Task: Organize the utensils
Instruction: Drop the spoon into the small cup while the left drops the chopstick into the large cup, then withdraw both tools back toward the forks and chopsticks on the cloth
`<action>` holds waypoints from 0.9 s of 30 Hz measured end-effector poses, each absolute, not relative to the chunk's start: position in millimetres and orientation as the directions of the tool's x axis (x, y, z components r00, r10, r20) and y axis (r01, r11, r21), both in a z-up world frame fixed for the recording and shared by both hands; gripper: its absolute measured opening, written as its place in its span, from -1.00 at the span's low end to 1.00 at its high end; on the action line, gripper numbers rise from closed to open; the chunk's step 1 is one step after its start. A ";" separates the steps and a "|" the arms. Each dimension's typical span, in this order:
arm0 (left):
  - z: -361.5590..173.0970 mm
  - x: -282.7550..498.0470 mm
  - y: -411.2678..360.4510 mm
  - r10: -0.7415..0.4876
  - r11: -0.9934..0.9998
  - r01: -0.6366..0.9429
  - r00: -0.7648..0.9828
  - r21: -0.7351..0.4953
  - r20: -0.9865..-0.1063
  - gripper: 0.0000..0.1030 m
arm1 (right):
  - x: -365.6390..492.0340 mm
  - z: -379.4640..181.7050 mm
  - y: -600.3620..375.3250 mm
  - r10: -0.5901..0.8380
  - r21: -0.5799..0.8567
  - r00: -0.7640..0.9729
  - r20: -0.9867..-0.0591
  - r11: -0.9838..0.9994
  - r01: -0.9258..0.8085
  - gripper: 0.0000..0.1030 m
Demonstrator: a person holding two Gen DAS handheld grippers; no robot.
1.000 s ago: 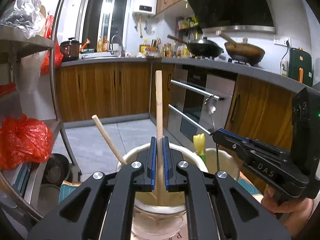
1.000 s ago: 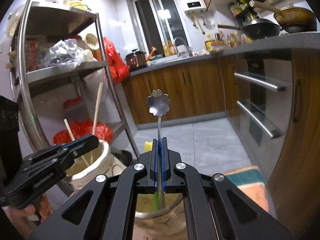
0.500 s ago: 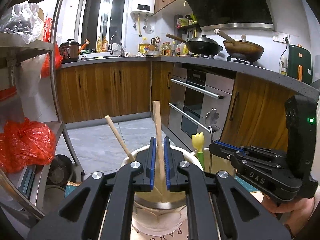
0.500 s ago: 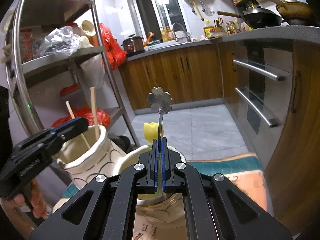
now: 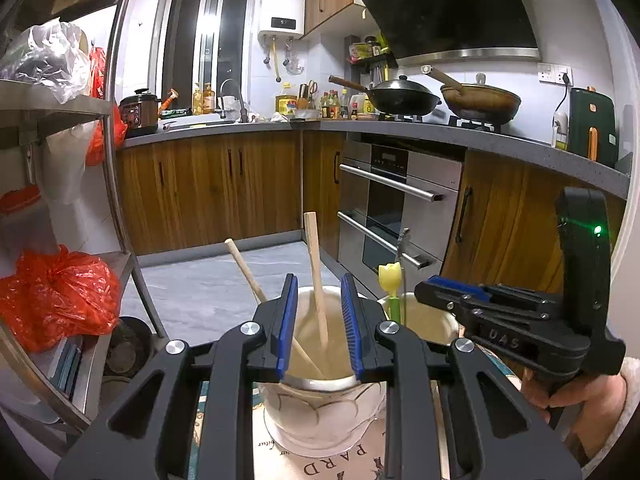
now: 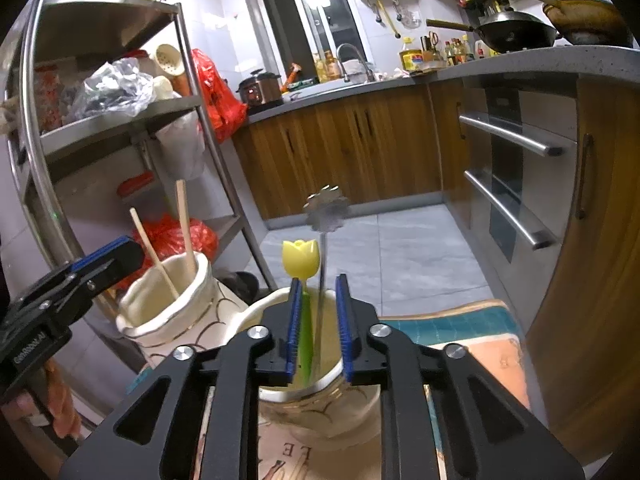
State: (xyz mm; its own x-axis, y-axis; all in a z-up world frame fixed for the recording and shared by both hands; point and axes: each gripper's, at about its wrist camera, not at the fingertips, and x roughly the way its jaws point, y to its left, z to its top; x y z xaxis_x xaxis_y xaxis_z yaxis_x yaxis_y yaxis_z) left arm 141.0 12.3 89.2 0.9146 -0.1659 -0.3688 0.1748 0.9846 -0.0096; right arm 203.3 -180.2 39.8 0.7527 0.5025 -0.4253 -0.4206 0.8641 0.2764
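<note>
My left gripper [image 5: 319, 322] is open over a cream ceramic jar [image 5: 320, 404]. Two wooden sticks stand loose in that jar: a flat one [image 5: 316, 276] between my jaws and a round one [image 5: 246, 270] leaning left. My right gripper [image 6: 317, 326] is open over a second cream jar [image 6: 320, 412]. A metal spoon with a flower-shaped end [image 6: 326, 216] and a yellow tulip-topped green utensil [image 6: 301, 258] stand loose in it. The left jar [image 6: 168, 312] and left gripper [image 6: 68, 280] show in the right wrist view; the right gripper [image 5: 500, 312] shows in the left wrist view.
Both jars stand on a printed mat [image 5: 336, 466] with a teal and orange cloth [image 6: 476, 336] to the right. A steel shelf rack [image 6: 120, 120] with red bags stands left. Wooden cabinets and an oven [image 5: 392, 208] lie ahead across the tiled floor.
Both grippers lowered their utensils into the jars and opened. The flat wooden stick and the flower spoon now stand free in their jars.
</note>
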 end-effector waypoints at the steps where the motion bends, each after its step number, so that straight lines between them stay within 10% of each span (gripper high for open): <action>1: 89.8 138.9 13.4 -0.166 0.985 0.174 0.915 -0.011 -0.367 -0.52 | 201.4 41.4 -182.0 0.503 0.278 0.754 -0.423 0.864 -0.421 -0.51; 14: 90.9 85.0 18.4 -0.110 0.992 0.125 0.940 0.027 -0.324 0.91 | 142.5 64.6 -225.6 0.469 0.228 0.794 -0.386 0.883 -0.410 0.84; 27: 70.4 46.6 2.2 -0.160 0.984 0.177 0.896 0.002 -0.413 0.90 | 91.3 48.2 -263.1 0.386 0.156 0.812 -0.439 0.922 -0.354 0.90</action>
